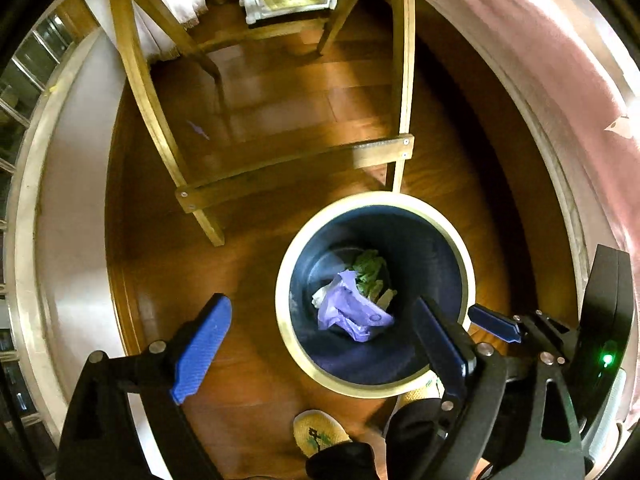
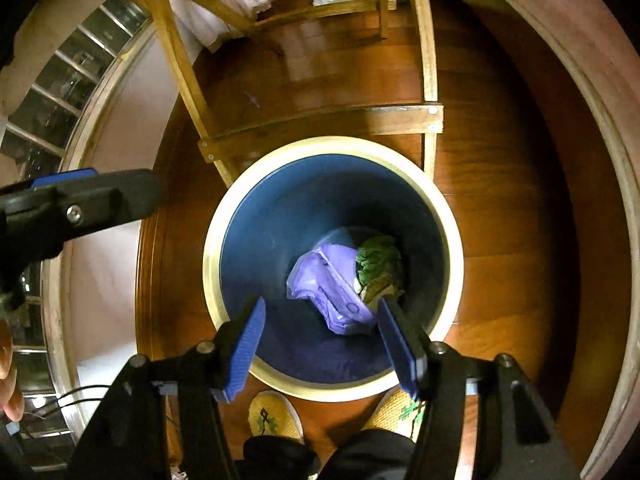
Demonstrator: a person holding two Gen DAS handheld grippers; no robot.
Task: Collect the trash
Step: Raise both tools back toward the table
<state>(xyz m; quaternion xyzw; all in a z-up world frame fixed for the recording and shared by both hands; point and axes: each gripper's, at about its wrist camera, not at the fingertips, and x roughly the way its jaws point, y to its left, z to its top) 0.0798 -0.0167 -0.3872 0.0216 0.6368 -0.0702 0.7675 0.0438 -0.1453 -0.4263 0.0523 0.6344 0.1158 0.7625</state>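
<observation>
Your left gripper (image 1: 316, 340) and right gripper (image 2: 324, 340) share black frames, silver screws and ribbed blue pads (image 2: 244, 350); yellow embroidered slippers (image 2: 274, 416) cover your feet.

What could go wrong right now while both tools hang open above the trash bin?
The right tool hangs low over the bin; its fingers could clip the rim and tip it. A small purple scrap lies on the floor under the wooden chair and may get missed. Reaching it risks bumping the chair's crossbar. The person's slippers stand close to the bin.
</observation>
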